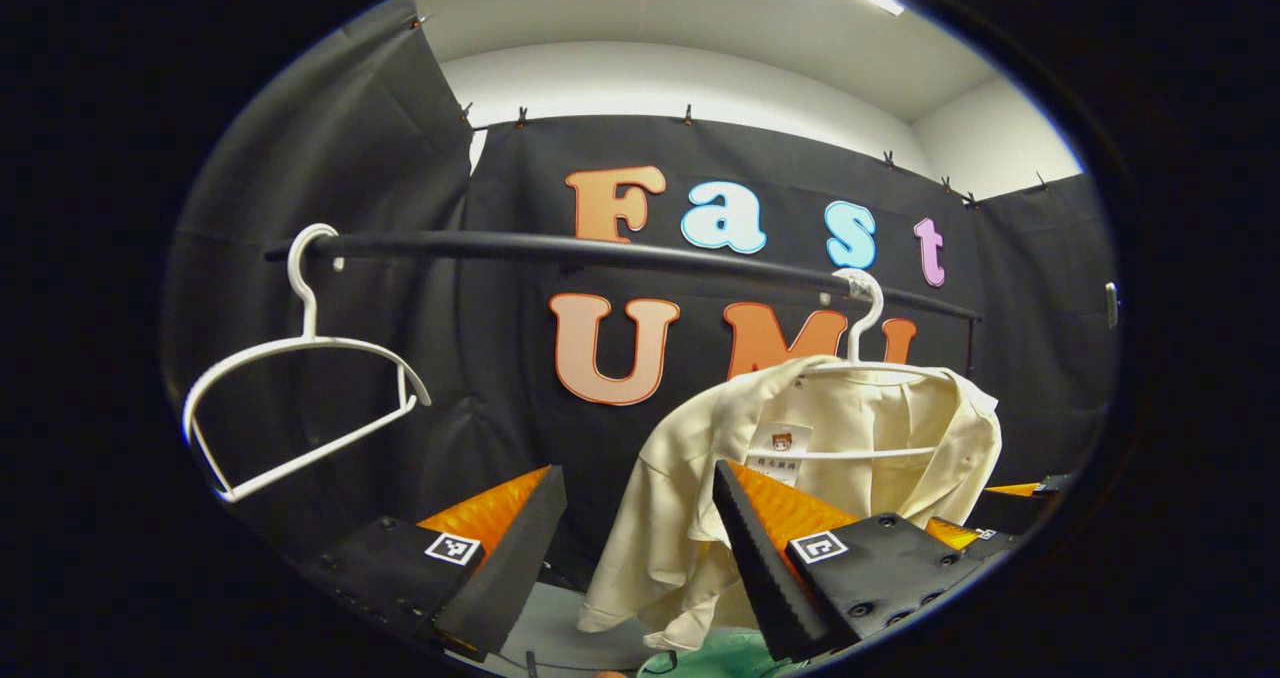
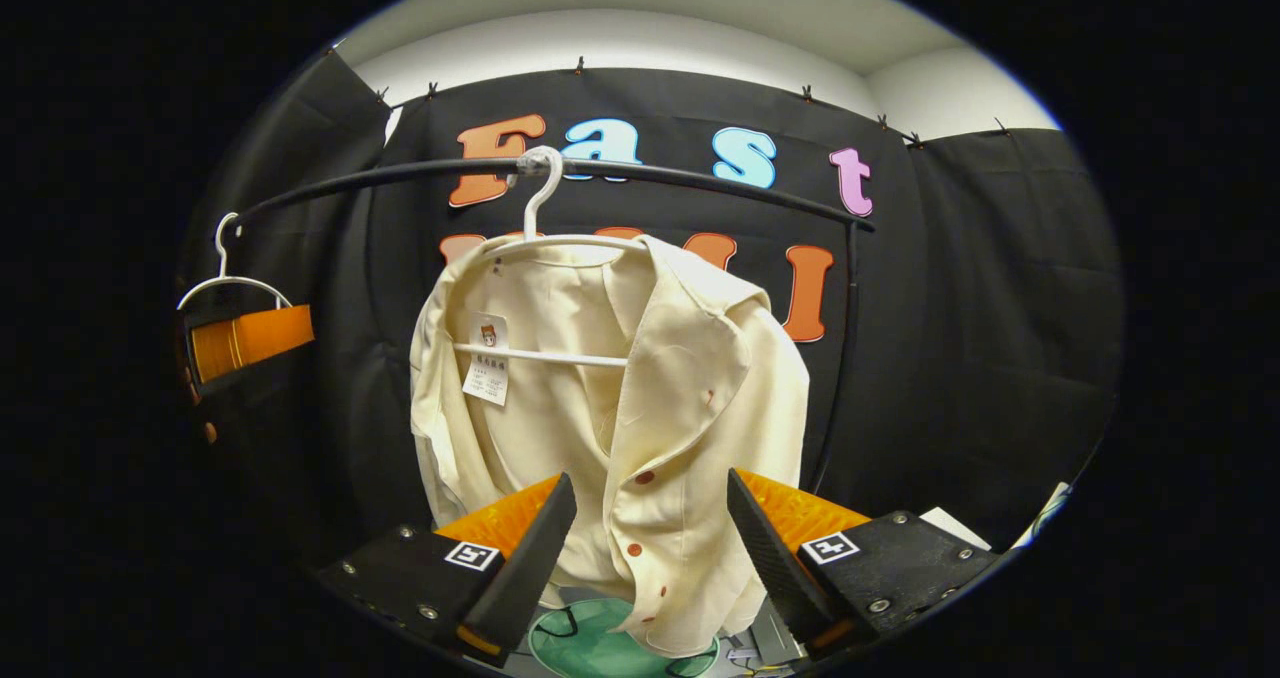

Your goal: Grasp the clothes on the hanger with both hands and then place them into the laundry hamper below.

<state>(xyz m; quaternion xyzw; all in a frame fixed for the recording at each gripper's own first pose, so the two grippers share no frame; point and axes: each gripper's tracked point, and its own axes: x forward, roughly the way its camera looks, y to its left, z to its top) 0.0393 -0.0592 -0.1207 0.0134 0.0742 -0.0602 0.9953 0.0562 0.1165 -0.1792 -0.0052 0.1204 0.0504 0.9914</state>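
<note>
Hanging shirt point(image 2: 620, 398) fronts spread right gripper point(image 2: 640, 548) — gap both sides

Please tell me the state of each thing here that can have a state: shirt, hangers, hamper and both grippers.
Shirt: hanging on a hanger, unbuttoned, not gripped.
Shirt's hanger: hooked on the rail, loaded.
Other hanger: hooked on the rail, bare.
Hamper: green, below the shirt; contents cannot be told.
Left gripper: open, holding nothing.
Right gripper: open, shirt hem seen between its fingers, not clamped.
</note>
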